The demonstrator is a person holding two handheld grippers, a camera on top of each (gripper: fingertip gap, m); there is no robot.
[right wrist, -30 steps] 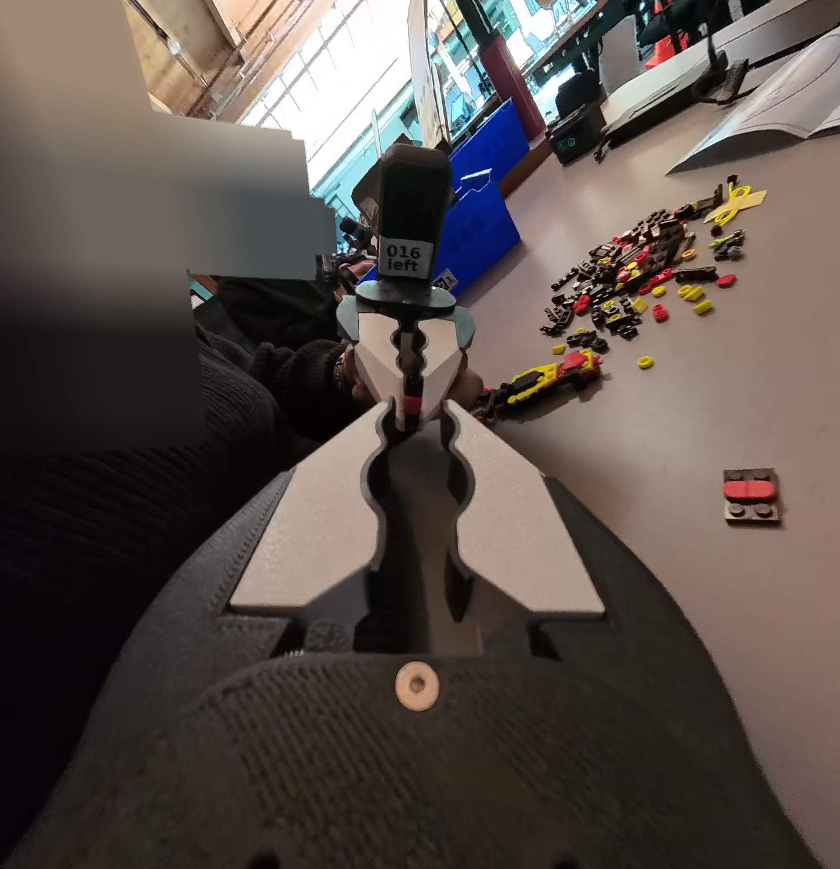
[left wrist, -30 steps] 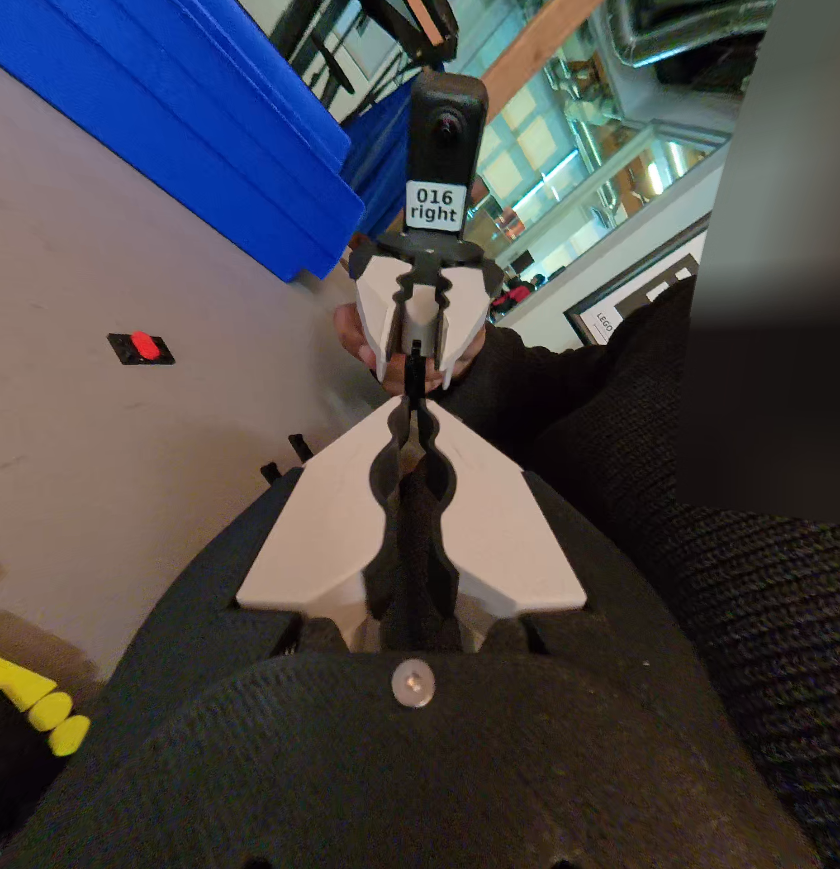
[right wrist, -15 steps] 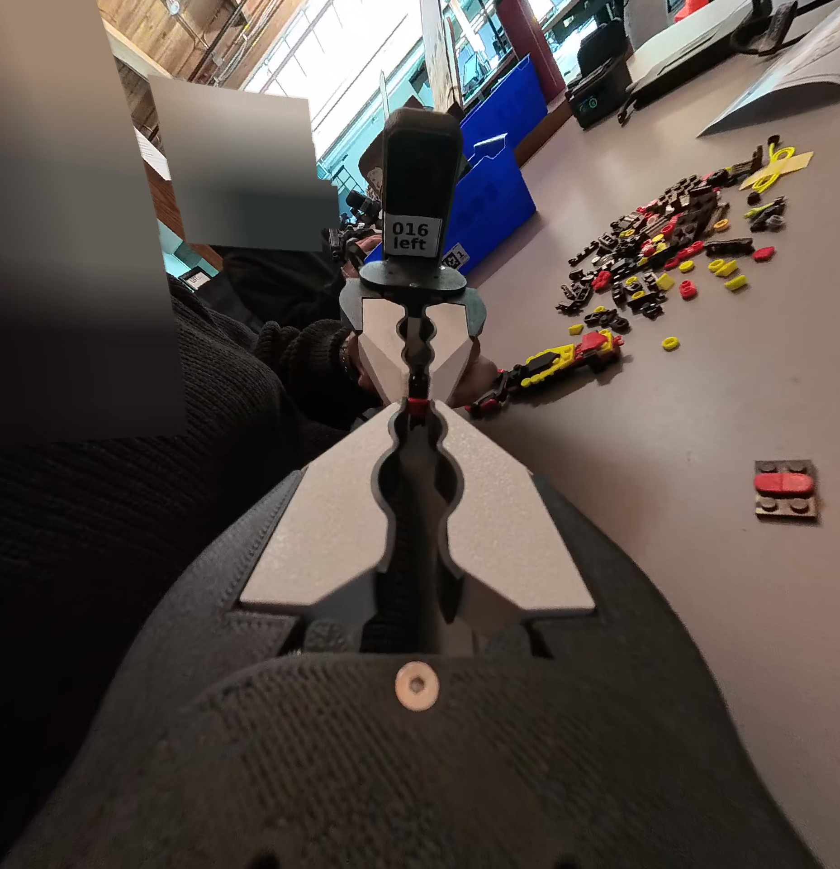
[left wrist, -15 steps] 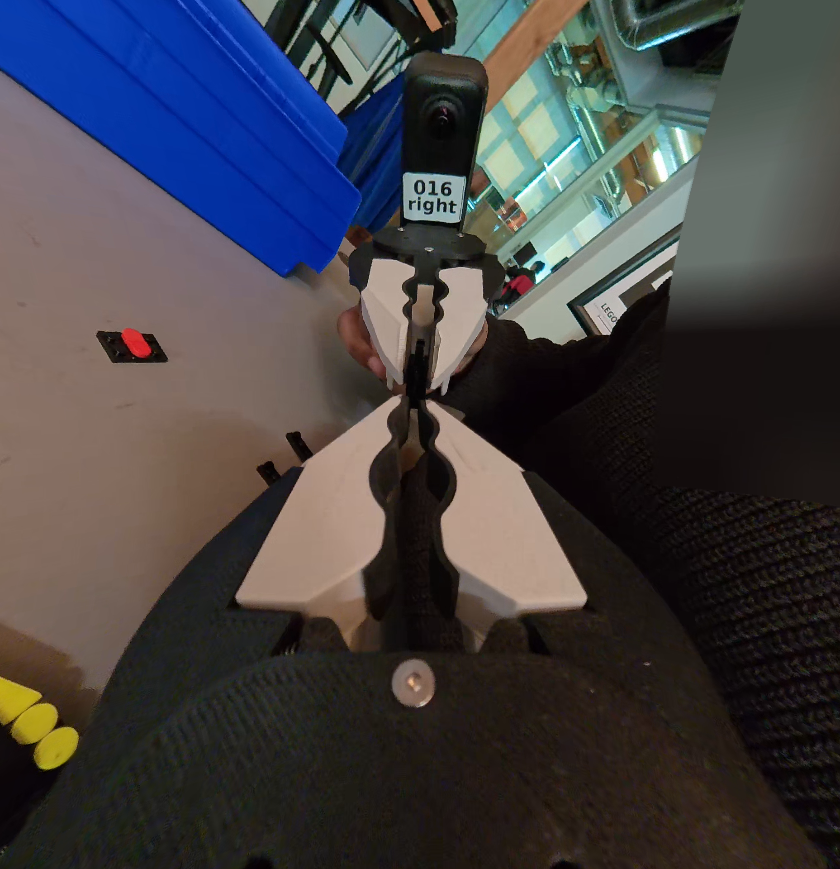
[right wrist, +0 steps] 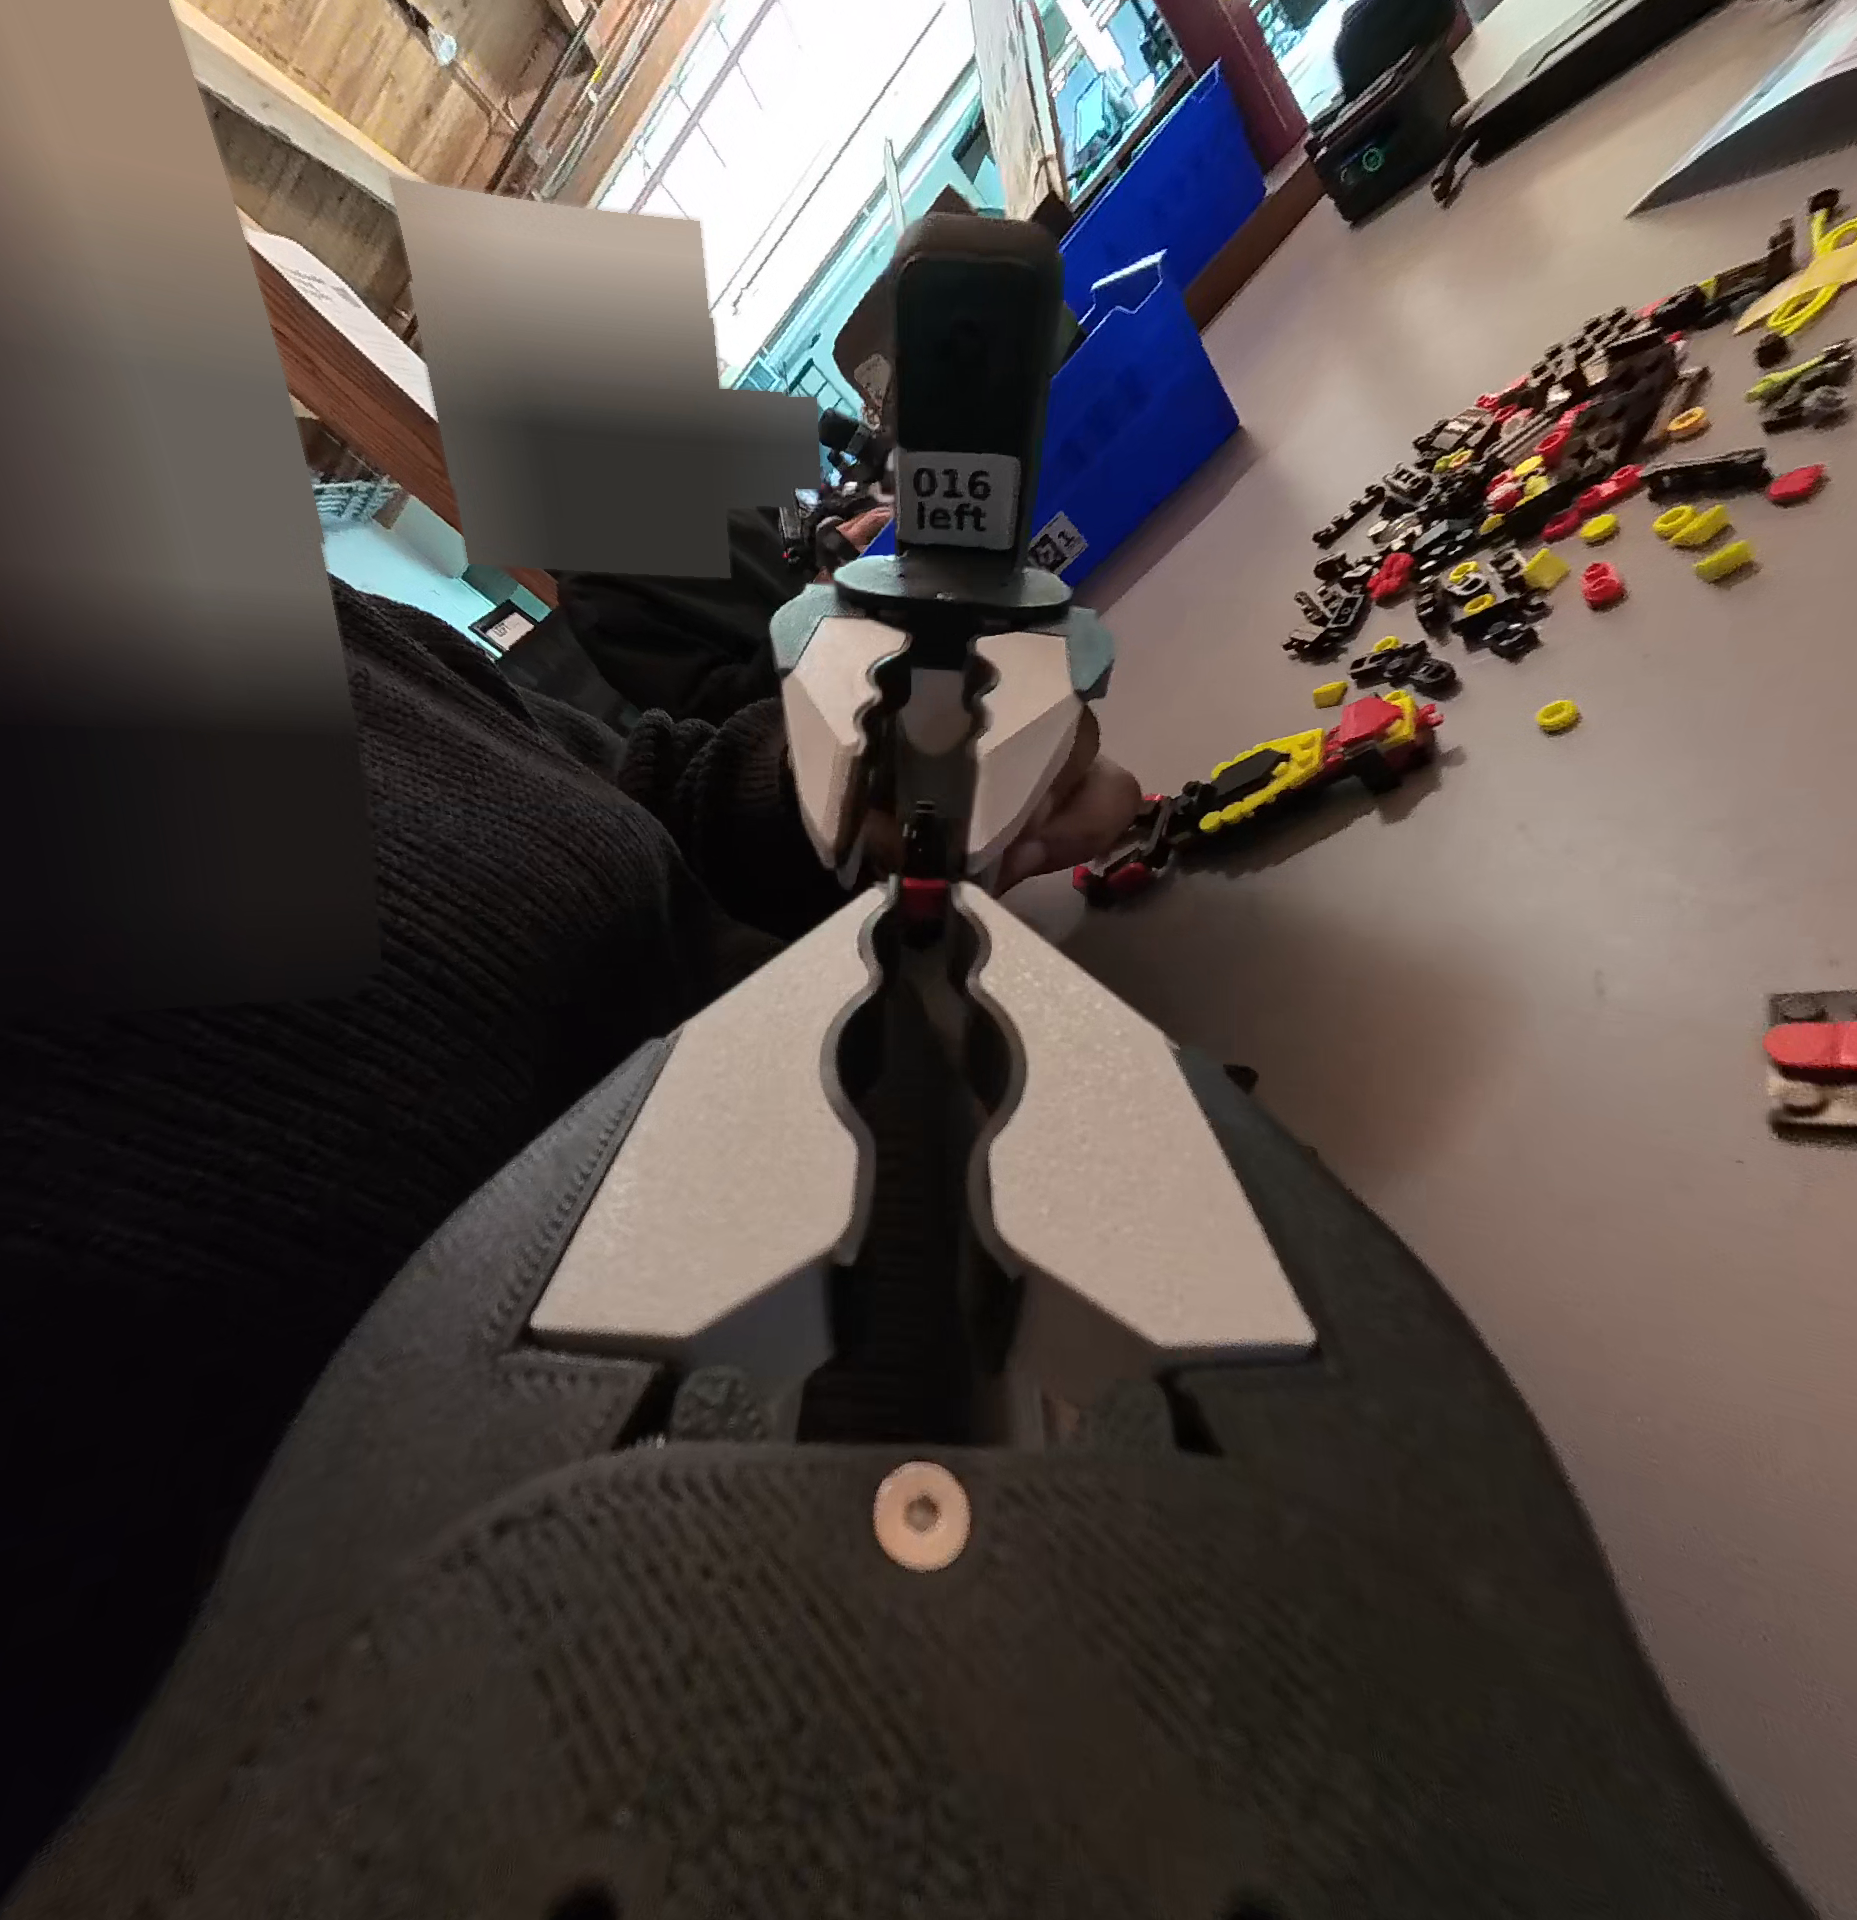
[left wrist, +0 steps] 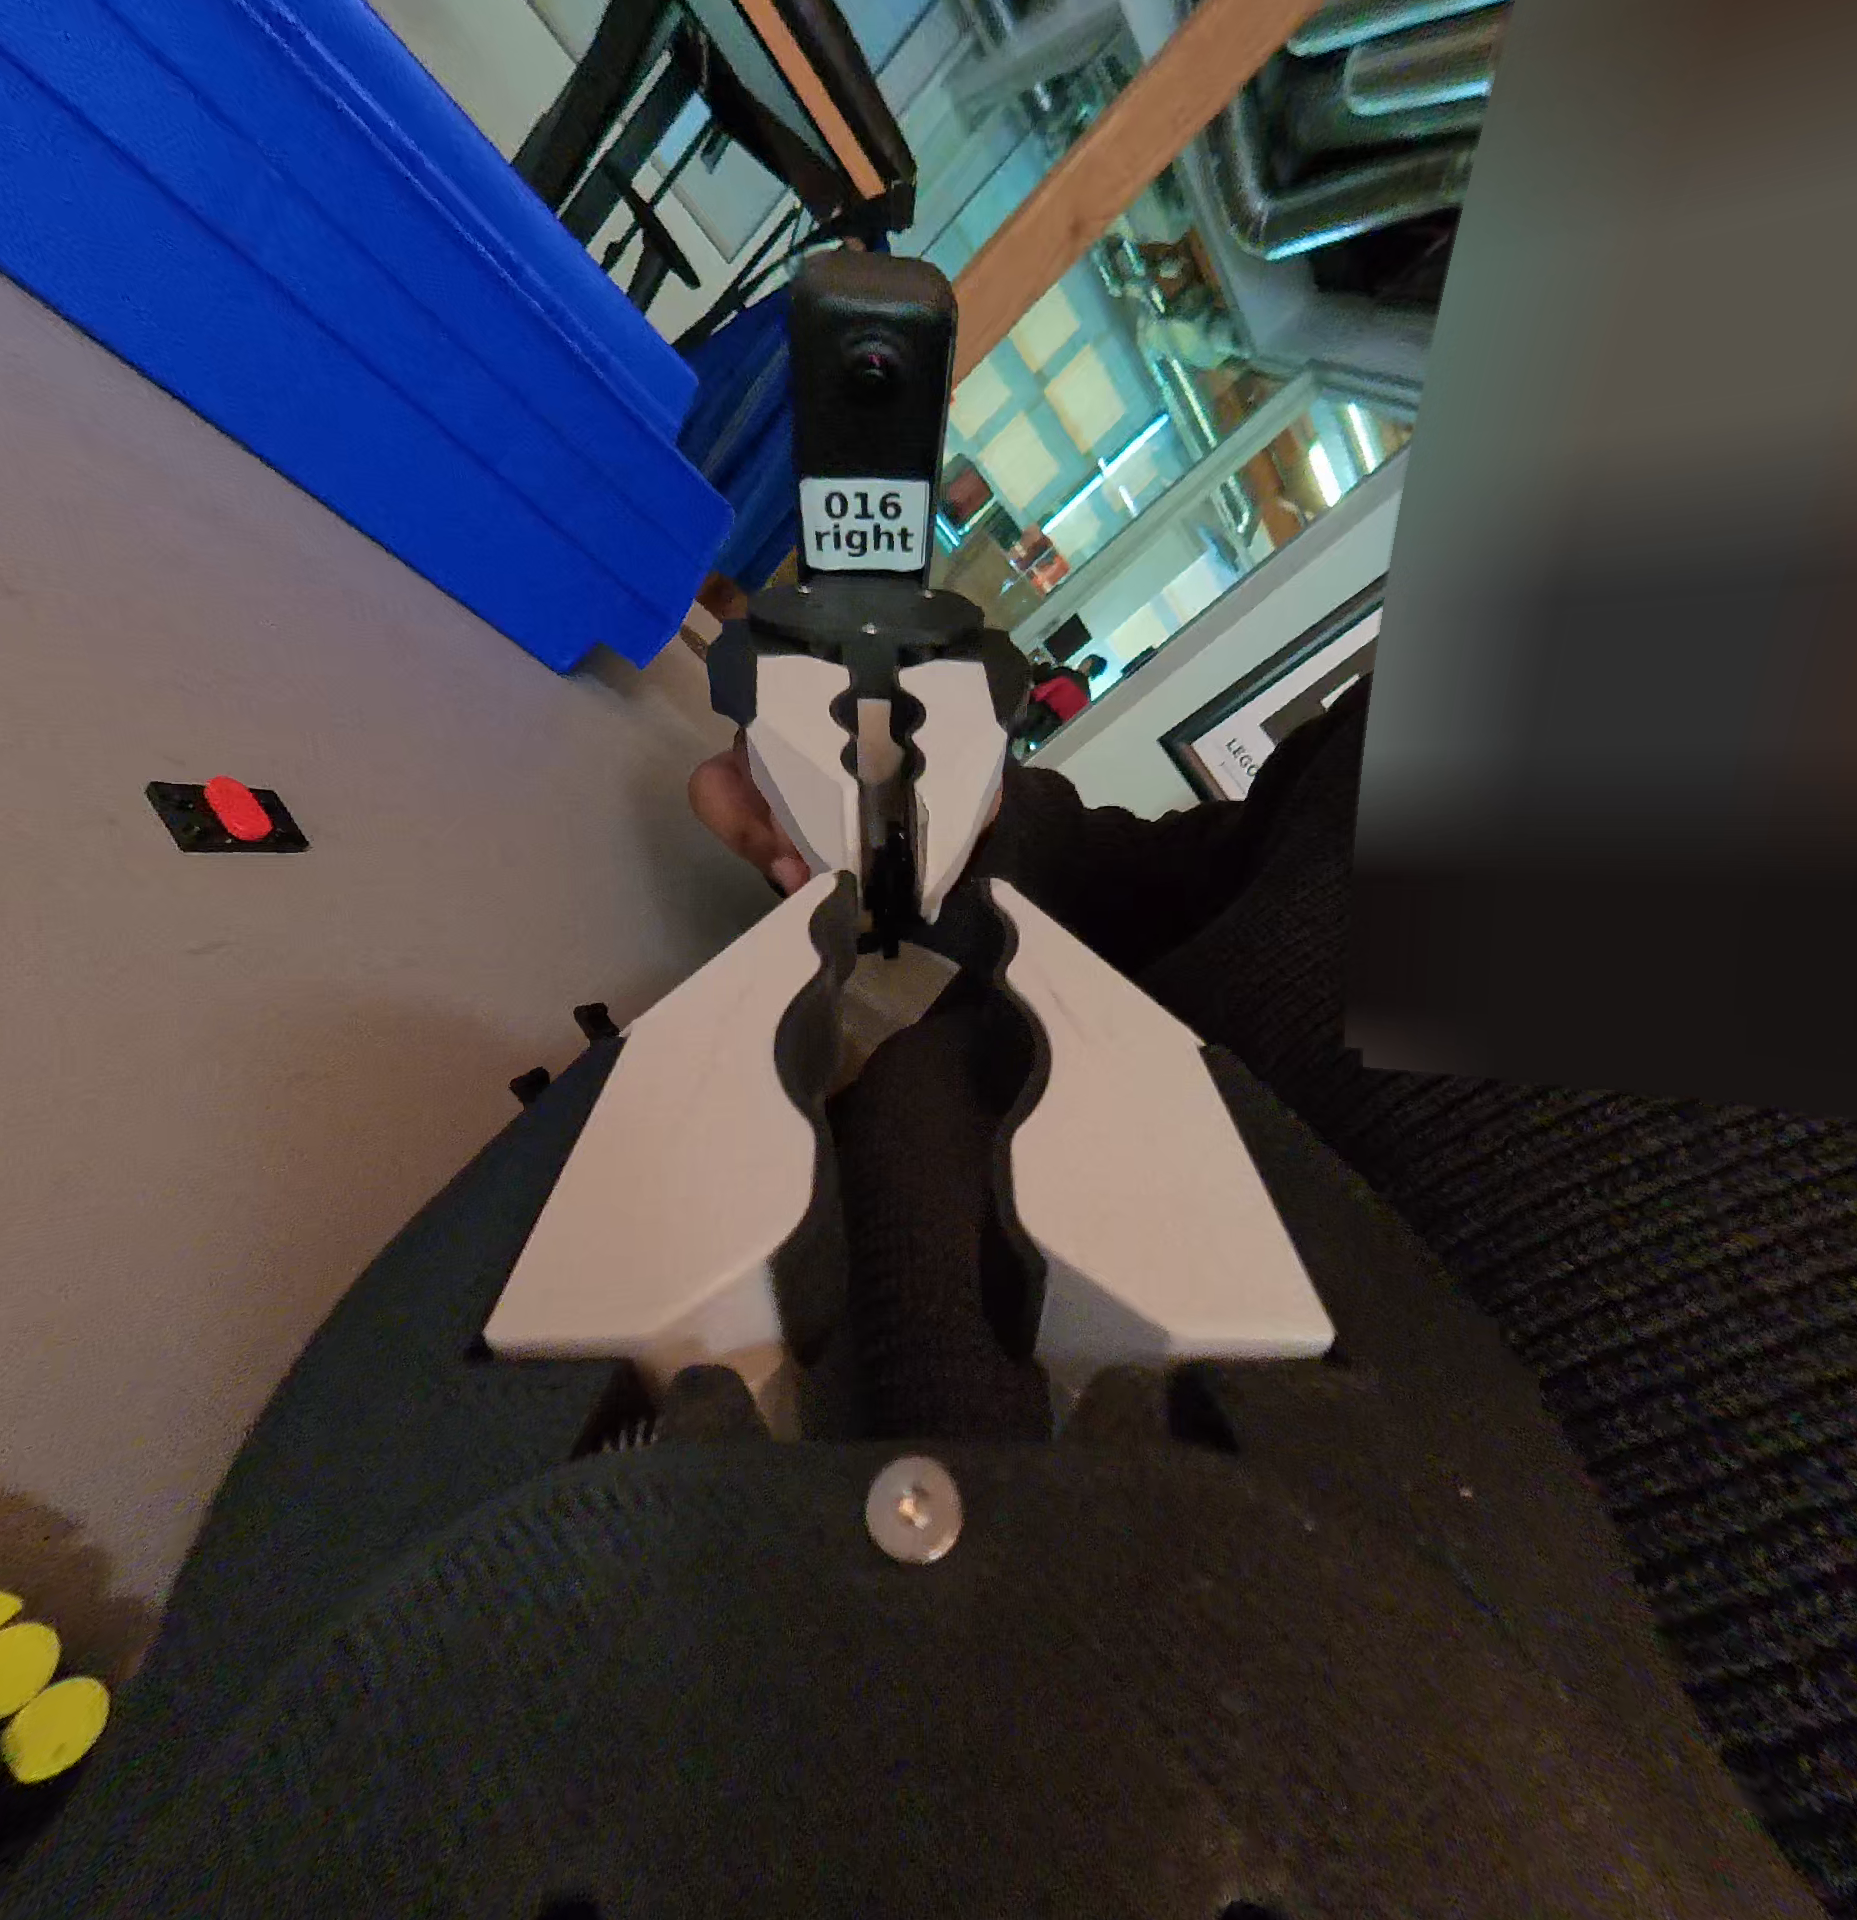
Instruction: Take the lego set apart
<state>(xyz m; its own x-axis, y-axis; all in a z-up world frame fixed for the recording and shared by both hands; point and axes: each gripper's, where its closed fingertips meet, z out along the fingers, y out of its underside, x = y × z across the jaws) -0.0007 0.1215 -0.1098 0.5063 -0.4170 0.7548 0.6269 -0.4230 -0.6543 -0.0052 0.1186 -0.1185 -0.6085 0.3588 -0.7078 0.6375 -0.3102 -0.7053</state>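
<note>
Left wrist view: A grey-beige table [left wrist: 280,1039] is seen at the left, with a blue bin [left wrist: 332,312] at its far edge and a glazed interior with a wooden beam behind. On the table lies a black plate with a red piece [left wrist: 228,816] on top, well apart from the grippers. Yellow rounded pieces [left wrist: 30,1694] show at the lower left corner. The left gripper [left wrist: 908,914] is held above the table with its white fingers [left wrist: 695,1143] parted, so that a gap is visible at the tips. The right gripper [left wrist: 888,862] faces it tip to tip, gripped by a hand [left wrist: 742,821] in a dark knitted sleeve [left wrist: 1630,1351]. A small black lego piece [left wrist: 888,883] is seen between the right gripper's narrowly set tips.

Right wrist view: The same table [right wrist: 1526,1039] extends to the right. A heap of loose black, red and yellow lego parts [right wrist: 1526,499] lies far off, with a partly assembled lego model [right wrist: 1277,779] nearer and the red-topped plate [right wrist: 1828,1070] at the right edge. Blue bins [right wrist: 1142,395] stand beyond. The right gripper [right wrist: 919,904] is closed on a small red and black lego piece [right wrist: 922,894] at its tips. The left gripper [right wrist: 919,842] stands opposite with its fingers apart, almost meeting the piece; contact cannot be determined.
</note>
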